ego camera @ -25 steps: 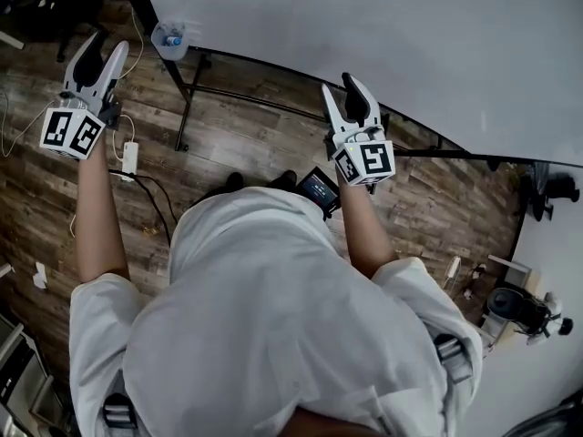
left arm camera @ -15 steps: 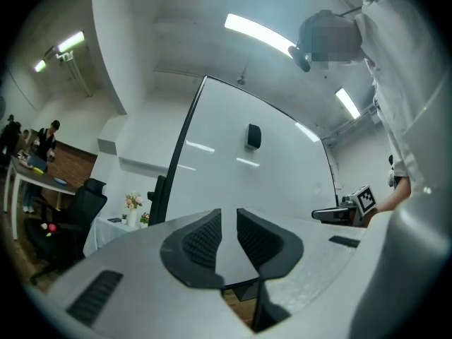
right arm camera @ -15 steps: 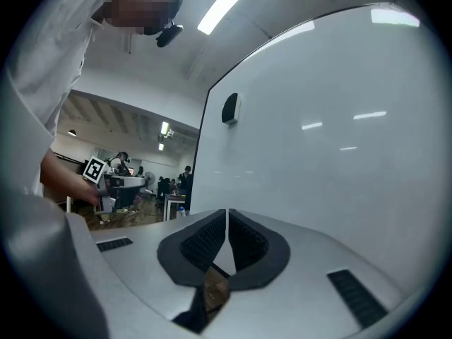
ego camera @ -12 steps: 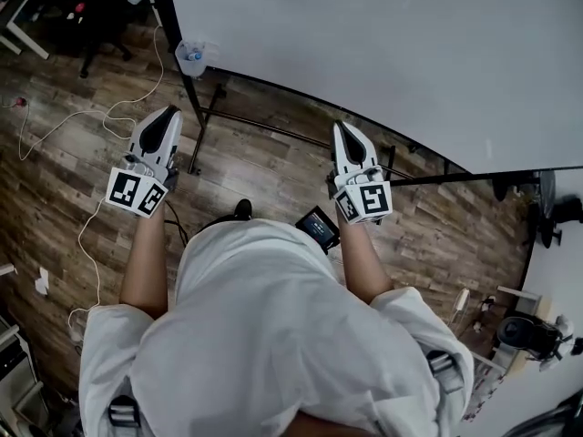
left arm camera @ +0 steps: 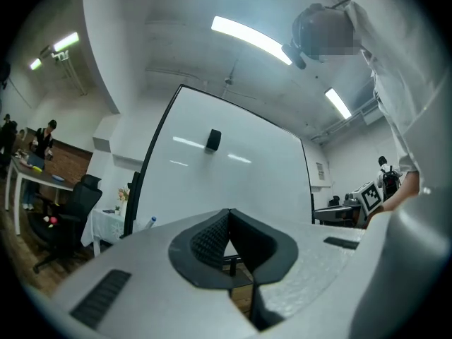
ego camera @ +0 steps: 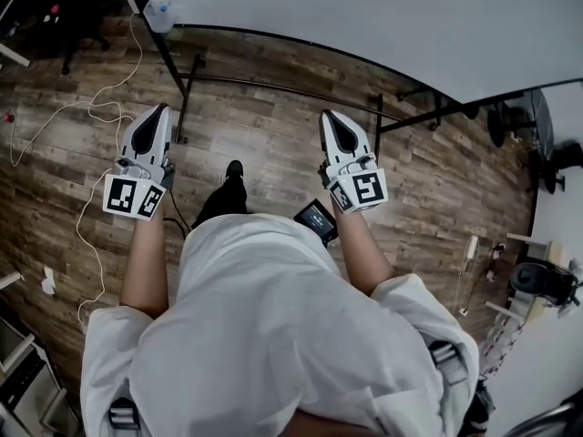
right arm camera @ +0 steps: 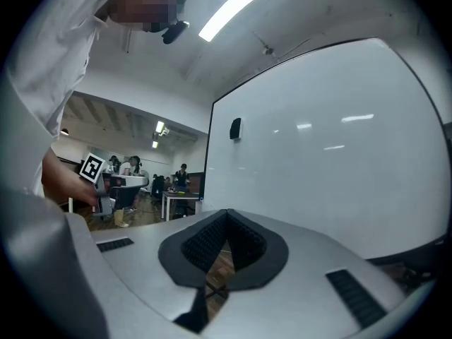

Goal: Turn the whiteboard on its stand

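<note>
The whiteboard (ego camera: pixel 364 16) fills the top of the head view, a big white panel with a dark edge on a black metal stand (ego camera: pixel 273 86). It also shows ahead in the left gripper view as the whiteboard (left arm camera: pixel 233 168) and in the right gripper view as the whiteboard (right arm camera: pixel 325 154). A small black block (left arm camera: pixel 213 140) sticks to its face. My left gripper (ego camera: pixel 157 113) and right gripper (ego camera: pixel 330 118) hang over the wooden floor, short of the board and apart from it. Both are shut with nothing between the jaws, as seen at the left gripper (left arm camera: pixel 229 216) and the right gripper (right arm camera: pixel 226 216).
White cables (ego camera: pixel 91 116) trail over the floor at the left. A clear cup (ego camera: pixel 159 13) sits at the board's left corner. A small screen device (ego camera: pixel 316 218) hangs at my waist. Chairs and gear (ego camera: pixel 542 280) stand at the right. People sit at tables (right arm camera: pixel 134 171) in the background.
Both grippers went from open to shut and drew back and down from the board's lower edge. The board now lies farther up in the head view.
</note>
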Demonstrator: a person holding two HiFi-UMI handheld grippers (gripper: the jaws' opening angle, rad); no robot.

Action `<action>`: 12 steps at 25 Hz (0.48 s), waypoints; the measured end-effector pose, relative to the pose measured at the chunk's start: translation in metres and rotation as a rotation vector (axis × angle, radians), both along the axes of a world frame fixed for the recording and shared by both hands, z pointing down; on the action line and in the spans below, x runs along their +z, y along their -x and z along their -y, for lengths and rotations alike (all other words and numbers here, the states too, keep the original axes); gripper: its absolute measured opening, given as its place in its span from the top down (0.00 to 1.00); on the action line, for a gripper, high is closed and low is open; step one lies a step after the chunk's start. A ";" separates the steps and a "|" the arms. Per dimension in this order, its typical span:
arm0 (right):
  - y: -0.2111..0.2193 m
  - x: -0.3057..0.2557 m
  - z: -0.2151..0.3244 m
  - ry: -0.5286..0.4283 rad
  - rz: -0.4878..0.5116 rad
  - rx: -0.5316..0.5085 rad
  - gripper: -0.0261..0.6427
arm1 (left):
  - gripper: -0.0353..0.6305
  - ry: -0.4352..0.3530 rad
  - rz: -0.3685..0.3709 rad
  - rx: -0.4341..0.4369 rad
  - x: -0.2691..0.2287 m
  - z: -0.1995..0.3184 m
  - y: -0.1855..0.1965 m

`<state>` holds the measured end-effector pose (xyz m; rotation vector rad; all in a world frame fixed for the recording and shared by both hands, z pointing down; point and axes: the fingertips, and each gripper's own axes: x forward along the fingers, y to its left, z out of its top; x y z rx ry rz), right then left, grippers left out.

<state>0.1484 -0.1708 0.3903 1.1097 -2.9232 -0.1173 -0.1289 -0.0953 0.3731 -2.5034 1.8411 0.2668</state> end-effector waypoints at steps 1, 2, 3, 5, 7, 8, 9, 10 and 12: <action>-0.013 0.001 -0.012 0.002 -0.002 0.017 0.97 | 0.94 0.006 0.006 0.007 0.002 -0.009 -0.010; -0.026 0.002 -0.024 0.007 -0.003 0.032 0.97 | 0.94 0.015 0.012 0.019 0.005 -0.018 -0.019; -0.037 0.005 -0.036 0.016 -0.002 0.044 0.97 | 0.94 0.023 0.017 0.033 0.008 -0.028 -0.029; -0.057 0.010 -0.059 0.038 0.004 0.061 0.97 | 0.94 0.035 0.022 0.056 0.012 -0.045 -0.044; -0.072 0.011 -0.081 0.040 0.005 0.072 0.97 | 0.94 0.037 0.028 0.064 0.012 -0.063 -0.057; -0.078 0.010 -0.092 0.037 0.007 0.077 0.97 | 0.94 0.036 0.035 0.067 0.010 -0.072 -0.063; -0.084 0.008 -0.101 0.032 0.012 0.084 0.97 | 0.94 0.034 0.045 0.070 0.009 -0.080 -0.069; -0.088 0.006 -0.109 0.028 0.018 0.092 0.97 | 0.94 0.034 0.056 0.075 0.007 -0.086 -0.074; -0.094 0.004 -0.123 0.023 0.030 0.105 0.97 | 0.94 0.037 0.077 0.086 0.003 -0.095 -0.082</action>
